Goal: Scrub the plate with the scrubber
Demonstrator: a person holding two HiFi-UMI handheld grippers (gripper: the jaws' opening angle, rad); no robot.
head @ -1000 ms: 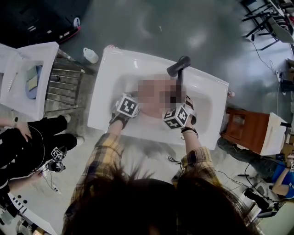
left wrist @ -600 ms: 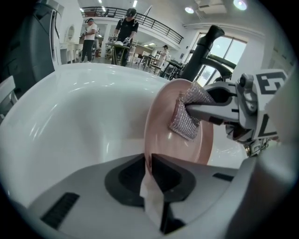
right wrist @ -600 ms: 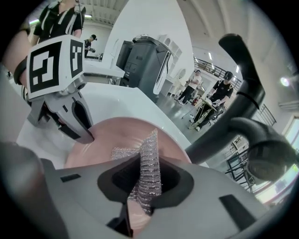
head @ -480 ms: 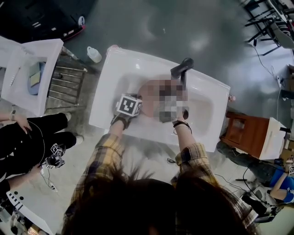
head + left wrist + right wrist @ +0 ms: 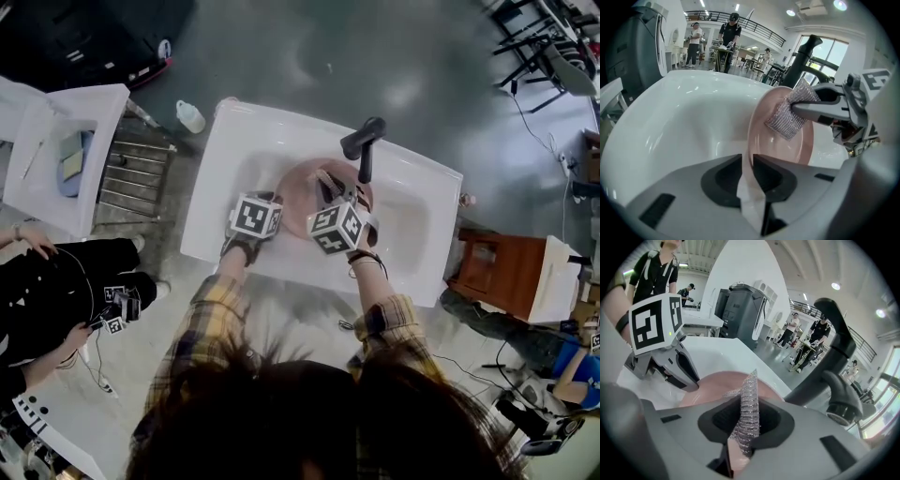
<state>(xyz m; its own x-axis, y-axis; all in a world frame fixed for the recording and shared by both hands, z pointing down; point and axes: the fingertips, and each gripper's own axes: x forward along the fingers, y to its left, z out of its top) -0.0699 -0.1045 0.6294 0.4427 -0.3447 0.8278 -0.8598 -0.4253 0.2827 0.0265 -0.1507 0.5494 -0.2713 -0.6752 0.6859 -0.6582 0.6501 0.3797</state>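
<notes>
A pink plate (image 5: 302, 178) stands tilted on edge in the white sink (image 5: 417, 234). My left gripper (image 5: 747, 171) grips the plate's (image 5: 780, 140) near rim; its jaws are opening slightly, with the rim still pressed between the pads. My right gripper (image 5: 744, 427) is shut on a silver mesh scrubber (image 5: 749, 401). The scrubber (image 5: 791, 112) lies against the plate's inner face near its upper edge. In the head view the left gripper (image 5: 274, 202) is at the plate's left side and the right gripper (image 5: 333, 192) is over its middle.
A black faucet (image 5: 364, 141) rises just behind the plate. Left of the sink are a metal rack (image 5: 131, 173), a small bottle (image 5: 189, 115) and a white table (image 5: 47, 202). A person in black (image 5: 66, 281) sits at the left. A wooden stool (image 5: 497, 262) stands right.
My right gripper has moved left and up across the plate with the scrubber. The left gripper has stayed on the plate's rim, nearly still.
</notes>
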